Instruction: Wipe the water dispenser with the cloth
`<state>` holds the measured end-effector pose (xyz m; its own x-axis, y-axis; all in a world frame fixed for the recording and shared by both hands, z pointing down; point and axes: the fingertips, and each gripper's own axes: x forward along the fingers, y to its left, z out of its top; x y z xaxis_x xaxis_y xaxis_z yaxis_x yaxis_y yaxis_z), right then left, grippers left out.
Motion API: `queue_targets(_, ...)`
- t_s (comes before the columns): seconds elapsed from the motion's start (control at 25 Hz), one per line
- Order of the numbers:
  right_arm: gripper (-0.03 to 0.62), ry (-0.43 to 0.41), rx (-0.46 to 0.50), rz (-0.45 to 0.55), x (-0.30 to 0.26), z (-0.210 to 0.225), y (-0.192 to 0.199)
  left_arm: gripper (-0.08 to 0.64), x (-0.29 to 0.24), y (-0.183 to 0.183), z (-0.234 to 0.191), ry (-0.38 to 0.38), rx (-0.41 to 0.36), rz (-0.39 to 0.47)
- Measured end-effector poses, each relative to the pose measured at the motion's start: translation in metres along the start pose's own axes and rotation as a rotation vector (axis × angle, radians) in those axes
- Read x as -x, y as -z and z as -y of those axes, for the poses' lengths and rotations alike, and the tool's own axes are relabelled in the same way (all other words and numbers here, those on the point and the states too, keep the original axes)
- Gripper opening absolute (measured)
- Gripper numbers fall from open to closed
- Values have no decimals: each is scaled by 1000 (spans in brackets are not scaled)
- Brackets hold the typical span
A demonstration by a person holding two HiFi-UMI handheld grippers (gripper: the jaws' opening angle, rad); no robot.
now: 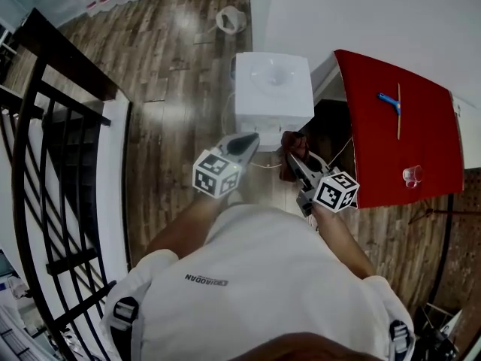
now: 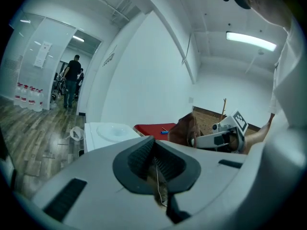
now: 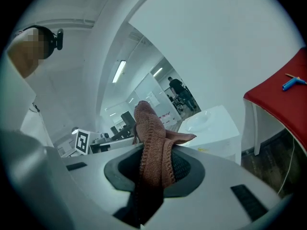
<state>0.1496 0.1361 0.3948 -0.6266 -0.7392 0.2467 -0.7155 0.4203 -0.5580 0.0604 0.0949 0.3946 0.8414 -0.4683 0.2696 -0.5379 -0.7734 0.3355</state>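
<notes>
Red table (image 1: 376, 153) bears blue tool (image 1: 388, 101) and glass (image 1: 411, 175)

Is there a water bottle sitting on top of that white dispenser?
No, the water dispenser shows only a bare round hollow on top, with no bottle in it.

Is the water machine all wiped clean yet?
Not yet. Done: the right gripper is shut on the brown cloth. In hand: the cloth is held up near the white water dispenser and seems not to touch it. The left gripper is shut, beside it. Left: all the wiping.
</notes>
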Motion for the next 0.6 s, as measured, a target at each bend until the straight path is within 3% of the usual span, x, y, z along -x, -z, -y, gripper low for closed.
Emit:
queue_targets(0.36, 86, -18, 92, 81, 100, -11, -13, -3, 14, 7, 64, -80, 44, 62)
queue_targets(0.6, 86, -46, 85, 50, 144, -13, 26, -3, 13, 36, 114, -114, 53, 47)
